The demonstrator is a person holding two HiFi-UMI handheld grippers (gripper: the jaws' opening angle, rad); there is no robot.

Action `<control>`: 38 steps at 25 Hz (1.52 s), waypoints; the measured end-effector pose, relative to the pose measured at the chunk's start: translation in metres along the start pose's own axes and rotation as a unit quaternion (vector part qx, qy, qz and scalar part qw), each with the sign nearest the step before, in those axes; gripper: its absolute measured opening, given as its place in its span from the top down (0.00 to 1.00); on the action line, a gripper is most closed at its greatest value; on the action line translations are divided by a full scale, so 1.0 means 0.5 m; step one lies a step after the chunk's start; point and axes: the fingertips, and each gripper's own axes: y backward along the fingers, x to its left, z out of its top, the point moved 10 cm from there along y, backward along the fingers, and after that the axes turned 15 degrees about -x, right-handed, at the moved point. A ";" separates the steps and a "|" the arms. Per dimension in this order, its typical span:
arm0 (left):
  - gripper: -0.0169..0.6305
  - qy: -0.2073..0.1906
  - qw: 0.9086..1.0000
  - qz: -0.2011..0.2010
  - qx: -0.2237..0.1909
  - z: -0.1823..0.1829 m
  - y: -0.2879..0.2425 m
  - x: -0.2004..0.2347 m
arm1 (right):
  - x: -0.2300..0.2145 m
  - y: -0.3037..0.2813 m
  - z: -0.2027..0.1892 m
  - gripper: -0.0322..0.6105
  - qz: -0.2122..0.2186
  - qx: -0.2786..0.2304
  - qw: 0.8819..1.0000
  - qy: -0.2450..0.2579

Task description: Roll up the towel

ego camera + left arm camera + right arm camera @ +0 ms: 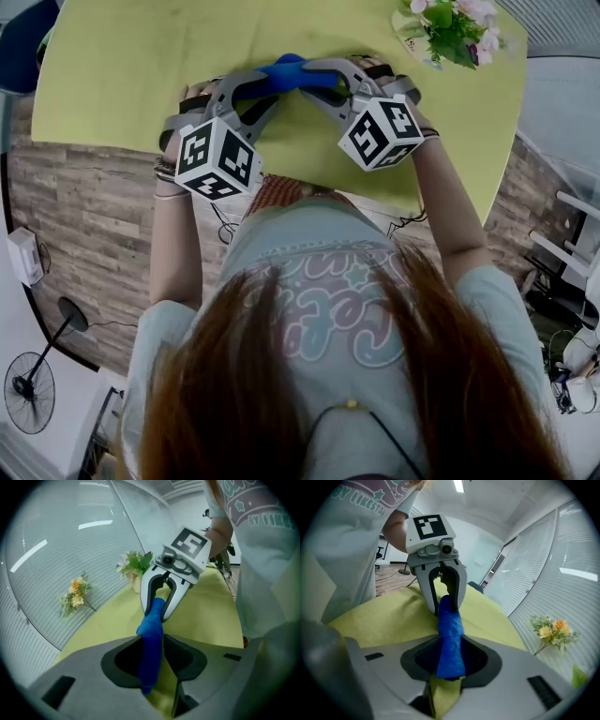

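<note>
An office-like room: slatted glass partition walls (572,550), ceiling strip light (458,485), yellow-green meeting table (122,75).

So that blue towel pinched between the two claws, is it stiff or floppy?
Probably floppy: the blue towel looks like soft cloth, squeezed narrow where the left claw and right claw pinch it, its end drooping. Its fuzzy surface likely resists slipping.
</note>
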 end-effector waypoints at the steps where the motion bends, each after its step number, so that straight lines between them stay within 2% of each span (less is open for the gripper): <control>1: 0.80 -0.005 1.000 0.007 0.008 -0.004 -0.006 -0.001 | -0.001 0.000 0.000 0.77 -0.001 -0.001 1.000 -0.004; 5: 0.80 -0.019 0.999 0.033 0.025 -0.006 -0.015 0.004 | -0.004 0.001 0.006 0.78 -0.008 -0.005 1.000 -0.012; 10: 0.83 -0.006 0.999 0.034 0.027 0.002 -0.008 -0.007 | 0.008 0.015 0.011 0.79 -0.008 -0.015 1.000 -0.011; 15: 0.85 0.036 0.999 0.006 0.036 0.017 0.005 -0.034 | 0.036 0.034 0.018 0.79 0.014 -0.024 0.999 -0.020; 21: 0.85 0.087 0.994 -0.041 0.045 0.039 0.009 -0.058 | 0.048 0.065 0.022 0.79 0.065 -0.034 0.994 -0.086; 27: 0.85 0.119 0.989 -0.062 0.054 0.037 0.001 -0.039 | 0.030 0.056 0.011 0.79 0.073 -0.031 0.988 -0.136; 38: 0.85 0.111 0.989 -0.080 0.049 0.021 -0.015 0.016 | -0.008 0.047 -0.004 0.74 0.038 -0.035 0.982 -0.181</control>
